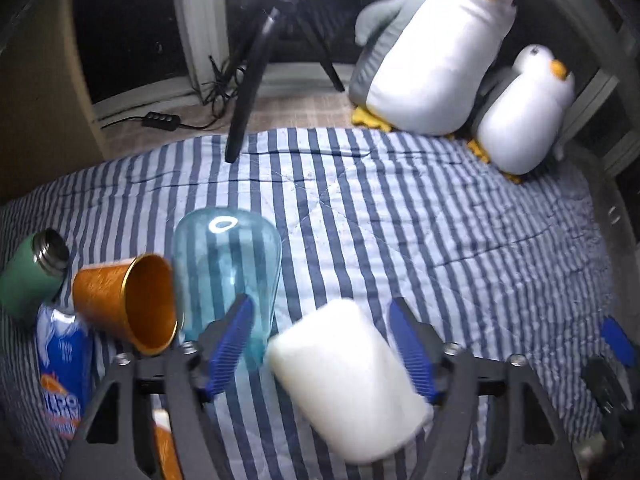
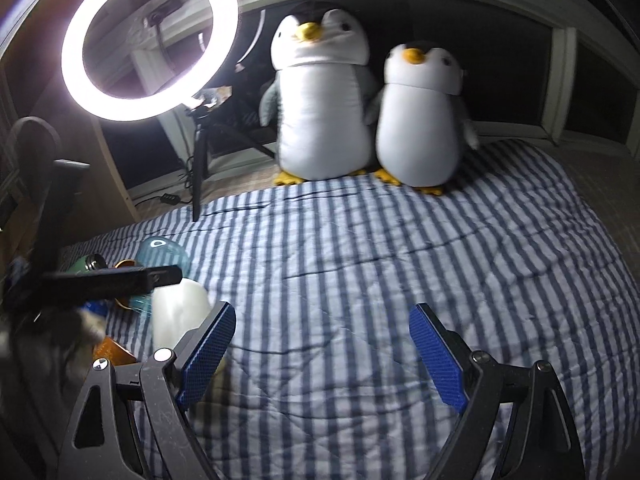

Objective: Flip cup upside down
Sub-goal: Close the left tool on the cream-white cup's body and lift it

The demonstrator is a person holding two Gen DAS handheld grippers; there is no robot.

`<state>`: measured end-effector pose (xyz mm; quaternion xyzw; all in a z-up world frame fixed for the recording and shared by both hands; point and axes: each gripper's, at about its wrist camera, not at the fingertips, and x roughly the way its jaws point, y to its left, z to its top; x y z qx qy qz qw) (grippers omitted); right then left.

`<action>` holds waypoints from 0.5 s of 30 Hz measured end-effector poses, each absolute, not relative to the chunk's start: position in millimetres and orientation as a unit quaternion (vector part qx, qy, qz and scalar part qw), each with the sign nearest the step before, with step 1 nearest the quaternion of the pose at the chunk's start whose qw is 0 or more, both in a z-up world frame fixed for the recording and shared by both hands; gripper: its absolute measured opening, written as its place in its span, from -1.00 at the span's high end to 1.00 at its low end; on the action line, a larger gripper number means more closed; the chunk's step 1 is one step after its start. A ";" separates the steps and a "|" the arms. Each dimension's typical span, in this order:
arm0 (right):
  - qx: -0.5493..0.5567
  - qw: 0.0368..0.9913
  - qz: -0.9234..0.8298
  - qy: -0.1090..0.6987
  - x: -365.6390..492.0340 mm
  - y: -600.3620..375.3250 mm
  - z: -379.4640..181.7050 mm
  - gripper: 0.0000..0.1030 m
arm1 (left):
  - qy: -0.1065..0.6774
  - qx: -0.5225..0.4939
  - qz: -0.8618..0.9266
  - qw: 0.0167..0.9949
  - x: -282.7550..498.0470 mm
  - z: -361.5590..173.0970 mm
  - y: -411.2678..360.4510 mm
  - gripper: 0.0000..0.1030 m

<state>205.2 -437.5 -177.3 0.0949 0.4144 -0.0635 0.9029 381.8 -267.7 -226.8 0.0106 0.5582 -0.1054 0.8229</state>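
A white cup [image 1: 348, 384] sits tilted on the striped quilt between the open blue fingers of my left gripper [image 1: 322, 344], closed end up and away; neither pad clearly touches it. It also shows in the right wrist view [image 2: 180, 312]. A clear blue cup [image 1: 228, 272] stands upside down just left of it. An orange cup [image 1: 128, 300] lies on its side, mouth toward me. My right gripper [image 2: 322, 344] is open and empty over bare quilt, to the right of the cups.
A green bottle [image 1: 28, 276] and a blue packet [image 1: 64, 364] lie at the left. Two plush penguins [image 2: 324, 100] sit at the far edge of the quilt [image 2: 360, 264]. A ring light [image 2: 148, 40] on a tripod stands at far left.
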 end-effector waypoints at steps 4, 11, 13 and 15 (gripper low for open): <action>0.106 0.902 -0.071 0.414 195.9 -453.4 -177.4 -0.67 | 0.579 0.032 -0.108 0.808 399.3 -244.2 -281.0 -0.17; 0.109 0.901 -0.070 0.414 194.3 -459.4 -178.2 -0.67 | 0.604 0.030 -0.120 0.787 401.4 -263.0 -280.6 0.08; 0.108 0.901 -0.066 0.416 195.9 -457.6 -179.1 -0.67 | 0.601 0.044 -0.126 0.788 394.1 -263.1 -284.7 0.08; 0.108 0.900 -0.060 0.418 197.8 -453.7 -179.7 -0.67 | 0.600 0.051 -0.133 0.787 385.0 -260.2 -287.0 0.08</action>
